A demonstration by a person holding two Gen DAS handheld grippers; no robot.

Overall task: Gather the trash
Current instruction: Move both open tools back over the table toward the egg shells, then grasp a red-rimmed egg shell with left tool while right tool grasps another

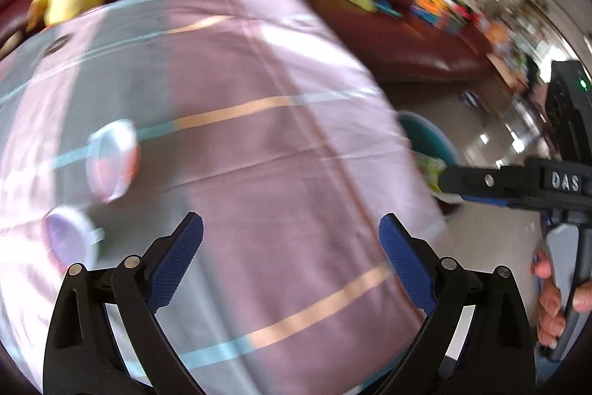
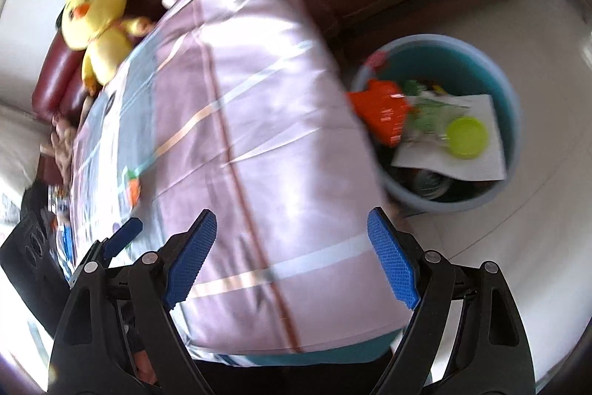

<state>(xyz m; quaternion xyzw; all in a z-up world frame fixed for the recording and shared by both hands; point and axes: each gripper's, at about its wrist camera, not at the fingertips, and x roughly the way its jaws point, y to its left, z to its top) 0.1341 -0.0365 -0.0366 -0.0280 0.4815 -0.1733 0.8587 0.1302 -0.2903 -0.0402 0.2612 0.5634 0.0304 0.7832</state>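
Both grippers are empty with fingers spread apart: the left gripper [image 1: 292, 261] hangs over the cloth-covered table [image 1: 281, 143], the right gripper [image 2: 292, 261] near its edge. Two small lids [image 1: 111, 160] lie on the cloth at far left, likely the next pickup. The blue bin [image 2: 510, 99], already holding wrappers, stands on the floor just beside the table's right edge, with open floor around it
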